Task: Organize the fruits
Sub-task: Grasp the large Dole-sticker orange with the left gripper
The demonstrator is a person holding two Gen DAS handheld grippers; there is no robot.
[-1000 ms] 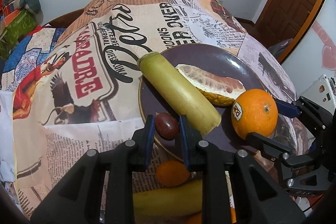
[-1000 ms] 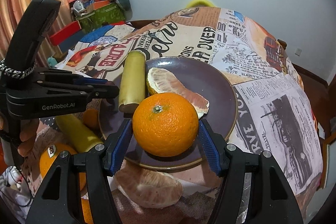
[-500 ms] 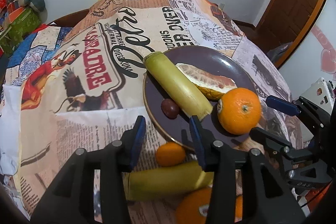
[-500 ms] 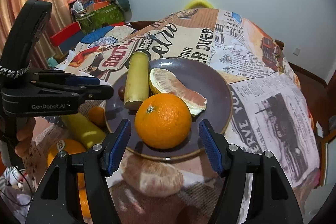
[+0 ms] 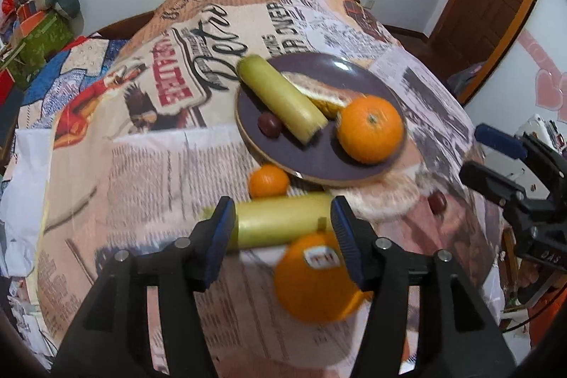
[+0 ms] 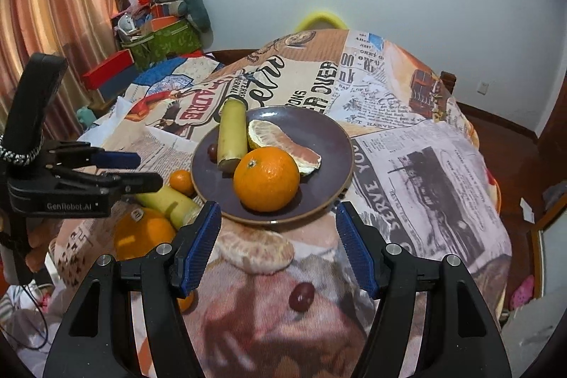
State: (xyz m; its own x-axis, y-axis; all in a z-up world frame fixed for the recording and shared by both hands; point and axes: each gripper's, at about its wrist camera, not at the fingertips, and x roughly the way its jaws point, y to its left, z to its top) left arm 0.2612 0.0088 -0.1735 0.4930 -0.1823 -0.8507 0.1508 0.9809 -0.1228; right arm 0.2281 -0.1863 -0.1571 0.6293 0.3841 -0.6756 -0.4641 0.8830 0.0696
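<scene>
Both of your grippers are spread wide and hold nothing. The left gripper [image 5: 283,229] sits directly over the yellow-green stick [image 5: 280,224] lying on the tablecloth [image 5: 149,172], on the near side of the purple plate [image 5: 283,158].

Note the stick's long axis: it runs left to right, in line with the gap between the blue pads [image 5: 221,236] rather than across it. It lies roughly level with the fingertips, its ends near the two pads. Judged from this, closing as you stand would press on the ends; rotate the wrist so the pads meet its long sides.

The right gripper [image 6: 280,243] hangs just near of the plate rim, above the peeled segment [image 6: 255,250]. The left is the nearer tool for the stick.

The plate already carries an orange [image 6: 266,179], another stick [image 6: 232,139], a peeled wedge [image 6: 283,147] and a grape [image 6: 212,150].
</scene>
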